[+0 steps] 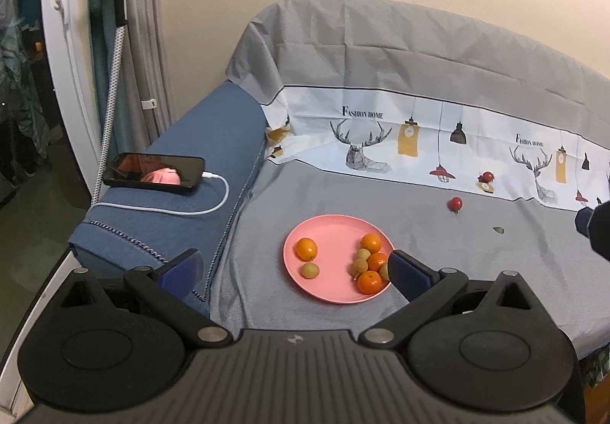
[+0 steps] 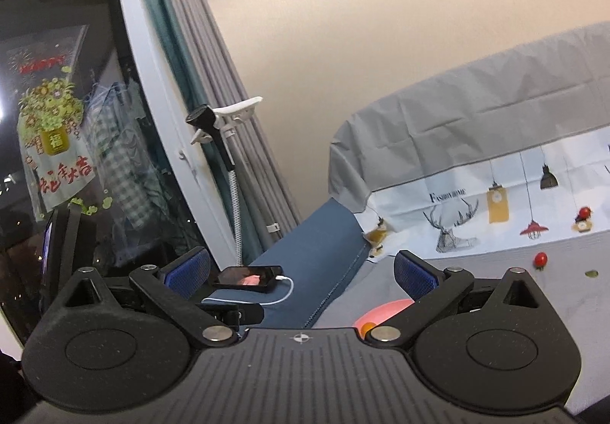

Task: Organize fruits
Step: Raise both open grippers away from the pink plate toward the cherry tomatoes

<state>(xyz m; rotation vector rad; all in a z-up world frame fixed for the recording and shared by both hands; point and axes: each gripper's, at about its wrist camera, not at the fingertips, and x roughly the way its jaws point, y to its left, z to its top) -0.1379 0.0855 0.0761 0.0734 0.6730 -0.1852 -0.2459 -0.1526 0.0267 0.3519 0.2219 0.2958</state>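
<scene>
Jaws of the right gripper (image 2: 301,271) hide most of the pink plate (image 2: 385,311).

Grey-covered sofa seat (image 1: 381,317) bearing a pink plate (image 1: 328,256) of fruit, one cherry tomato (image 1: 455,203) well apart, another (image 1: 487,176) farther back

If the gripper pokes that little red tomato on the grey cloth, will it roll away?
Probably a little. The red tomato is small and round, so a nudge would likely roll it. The soft grey cloth should slow it. It probably squashes easily, so squeeze gently.
</scene>
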